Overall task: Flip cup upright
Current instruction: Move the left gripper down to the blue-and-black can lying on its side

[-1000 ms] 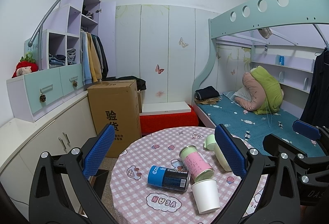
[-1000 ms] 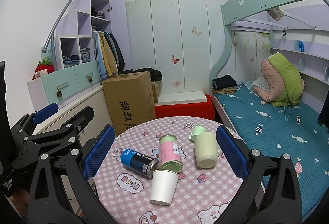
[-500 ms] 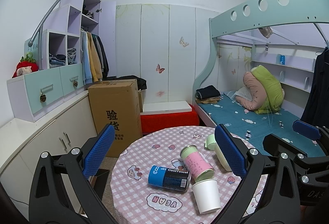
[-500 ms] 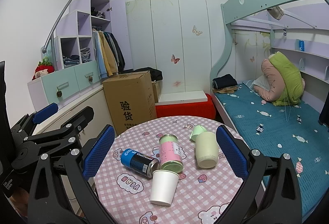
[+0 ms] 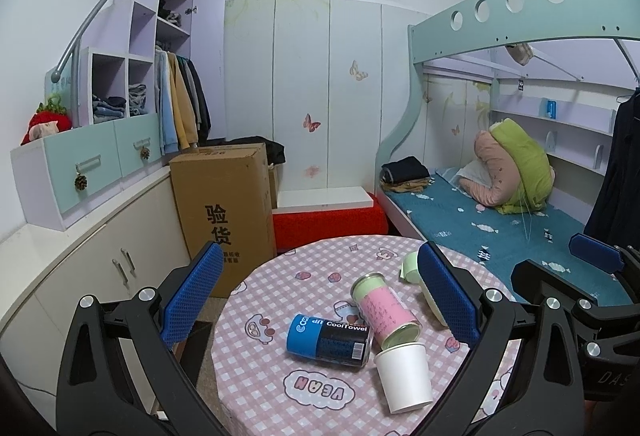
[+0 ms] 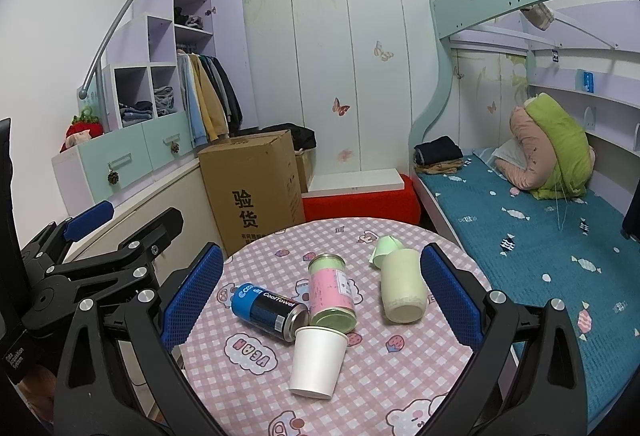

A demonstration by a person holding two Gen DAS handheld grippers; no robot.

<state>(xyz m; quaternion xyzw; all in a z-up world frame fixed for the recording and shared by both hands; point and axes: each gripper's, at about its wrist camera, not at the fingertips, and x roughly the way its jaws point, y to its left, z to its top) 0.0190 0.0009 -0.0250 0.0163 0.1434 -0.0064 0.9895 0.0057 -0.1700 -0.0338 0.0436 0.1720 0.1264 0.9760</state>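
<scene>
A white paper cup lies on the pink checked round table, base toward me; it also shows in the left wrist view. A cream cup lies on its side at the right, with a small green cup tipped over behind it. In the left wrist view the green cup shows, and my right finger hides most of the cream cup. My left gripper and right gripper are both open and empty, held above the table's near side.
A blue and black can and a pink and green tin lie in the table's middle, touching the paper cup. A cardboard box stands behind the table, cabinets on the left, a bed on the right.
</scene>
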